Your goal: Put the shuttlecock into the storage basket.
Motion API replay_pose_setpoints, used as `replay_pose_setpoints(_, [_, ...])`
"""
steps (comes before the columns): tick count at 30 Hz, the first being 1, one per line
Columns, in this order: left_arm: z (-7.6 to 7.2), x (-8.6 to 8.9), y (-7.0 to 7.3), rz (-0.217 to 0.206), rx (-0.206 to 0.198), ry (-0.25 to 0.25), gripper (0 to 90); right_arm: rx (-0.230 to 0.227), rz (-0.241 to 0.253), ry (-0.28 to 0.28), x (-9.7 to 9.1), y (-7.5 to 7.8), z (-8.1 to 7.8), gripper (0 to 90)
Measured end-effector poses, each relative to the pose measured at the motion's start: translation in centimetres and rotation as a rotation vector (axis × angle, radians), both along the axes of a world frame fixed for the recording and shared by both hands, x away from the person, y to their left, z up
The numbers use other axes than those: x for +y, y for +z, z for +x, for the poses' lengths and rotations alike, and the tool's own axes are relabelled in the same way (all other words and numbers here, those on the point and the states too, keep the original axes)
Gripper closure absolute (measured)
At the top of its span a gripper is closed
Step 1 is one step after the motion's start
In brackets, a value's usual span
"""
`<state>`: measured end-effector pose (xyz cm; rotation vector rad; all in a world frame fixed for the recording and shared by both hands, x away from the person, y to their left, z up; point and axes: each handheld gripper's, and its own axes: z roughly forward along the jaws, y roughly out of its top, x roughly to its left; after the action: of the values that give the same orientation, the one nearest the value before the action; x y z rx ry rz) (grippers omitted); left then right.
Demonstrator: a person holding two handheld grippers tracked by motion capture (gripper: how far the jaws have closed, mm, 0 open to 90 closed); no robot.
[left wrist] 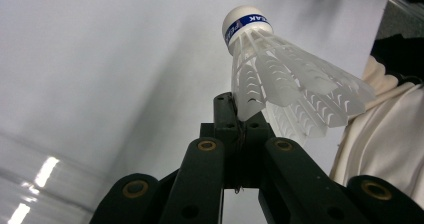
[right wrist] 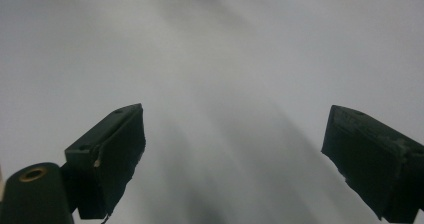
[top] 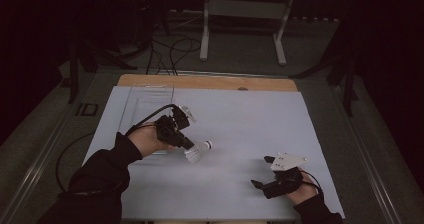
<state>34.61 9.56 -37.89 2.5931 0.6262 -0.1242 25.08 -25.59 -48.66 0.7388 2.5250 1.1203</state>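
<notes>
Closest to my lens in the left gripper view are the two black jaws of my left gripper (left wrist: 239, 115), clenched tight on the skirt edge of a white plastic shuttlecock (left wrist: 280, 79) with a rounded white cork head. I have it pinched by the thin feather rim rather than the head, which I judge makes sense: the skirt is the only part slim enough to sit between fully closed pads, and it leaves the head free to lead into whatever receives it. The head points away from me and upward in that view, clear of the white sheet covering the bench (top: 240, 184).

From the high view the left gripper (top: 192, 150) is held above the middle-left of the sheet, shuttlecock (top: 199, 151) hanging off its tip, head toward the centre.

My right gripper (top: 263, 171) sits low near the near-right part of the sheet, released, jaws spread wide with nothing between them; I read that as standing ready to take or steady the piece.

Writing: a blue band around the shuttlecock head carries white letters, of which I can make out "EAK" and part of another word beginning "FE"; the rest wraps out of sight.
</notes>
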Motion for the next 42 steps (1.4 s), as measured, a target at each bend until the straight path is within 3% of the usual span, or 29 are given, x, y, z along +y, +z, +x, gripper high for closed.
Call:
replay_pose_setpoints(7, [0.7, 1.8, 1.0, -0.004, -0.019, 0.047, 90.0, 0.004, 0.003, -0.014, -0.3, -0.6, -0.2, 9.9])
replay_pose_setpoints(14, [1.4, 3.9, 2.3, -0.007, -0.043, 0.104, 90.0, 0.044, -0.038, -0.018, -0.3, -1.3, -0.2, 9.8])
replay_pose_setpoints(16, [1.5, 4.4, 2.5, -0.010, -0.045, 0.121, 90.0, 0.015, -0.051, -0.036, -0.2, -1.4, -0.4, 9.7])
replay_pose_setpoints(19, [1.7, 5.2, 2.8, -0.012, -0.053, 0.144, 90.0, -0.002, -0.024, -0.056, -0.4, -1.4, -0.7, 9.7])
replay_pose_setpoints(21, [1.8, 5.7, 3.0, -0.013, -0.060, 0.157, 90.0, -0.007, -0.034, -0.063, -0.4, -1.4, -0.7, 9.6])
replay_pose_setpoints(24, [1.8, 6.2, 3.1, -0.010, -0.068, 0.170, 90.0, 0.005, -0.037, -0.055, -0.5, -1.6, -0.7, 9.7])
replay_pose_setpoints(25, [1.9, 6.6, 3.2, -0.013, -0.069, 0.181, 90.0, 0.028, -0.022, -0.047, -0.7, -1.8, -0.6, 9.7])
replay_pose_setpoints(29, [2.1, 7.5, 3.5, -0.016, -0.076, 0.203, 90.0, 0.043, 0.005, -0.051, -0.9, -1.6, -0.5, 9.7])
replay_pose_setpoints(42, [2.9, 10.0, 5.2, -0.017, -0.116, 0.286, 90.0, 0.039, -0.002, -0.034, -0.6, -1.7, -0.6, 9.7])
